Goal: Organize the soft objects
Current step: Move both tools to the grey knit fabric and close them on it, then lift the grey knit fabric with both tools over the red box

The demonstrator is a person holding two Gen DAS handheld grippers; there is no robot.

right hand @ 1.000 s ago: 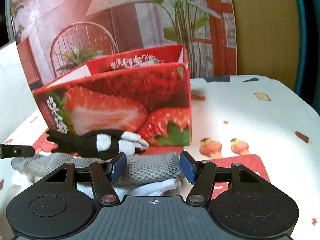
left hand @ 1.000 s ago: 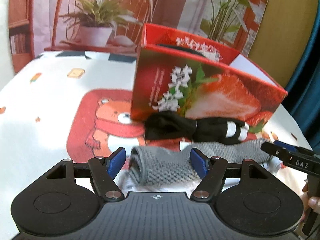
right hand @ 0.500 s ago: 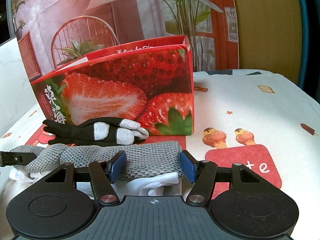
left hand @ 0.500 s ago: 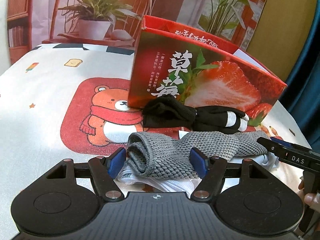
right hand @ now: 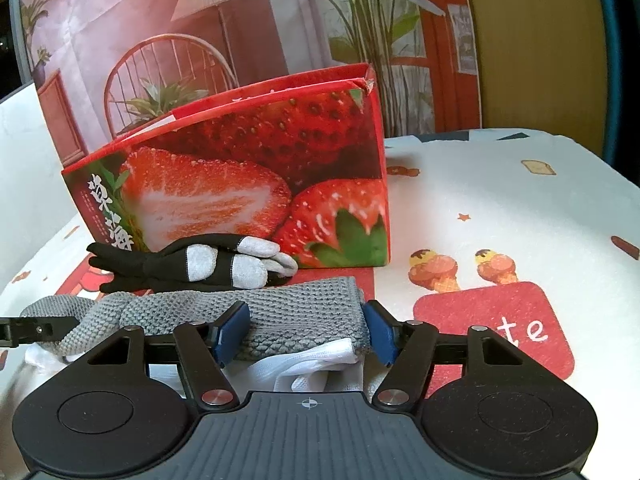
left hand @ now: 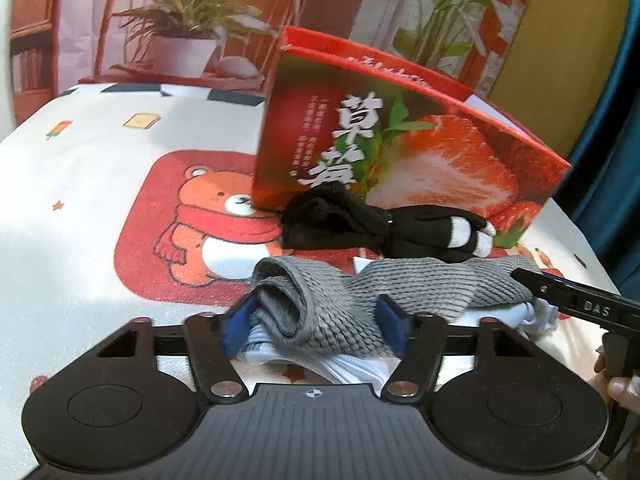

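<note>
Left hand-held gripper and right hand-held gripper both straddling grey sock, jaws spread, possibly touching it, strawberry box sitting beyond.

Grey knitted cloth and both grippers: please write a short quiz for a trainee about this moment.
1. True or false: the grey knitted cloth lies on top of a white cloth.
2. What lies between the grey cloth and the strawberry box?
3. The left gripper stands: A) shut on the box, B) open, one finger each side of the cloth's rolled end, C) empty in the air.

Key: 1 true. 2 the black glove with grey patches. 3 B; the right gripper likewise straddles the other end.
</note>
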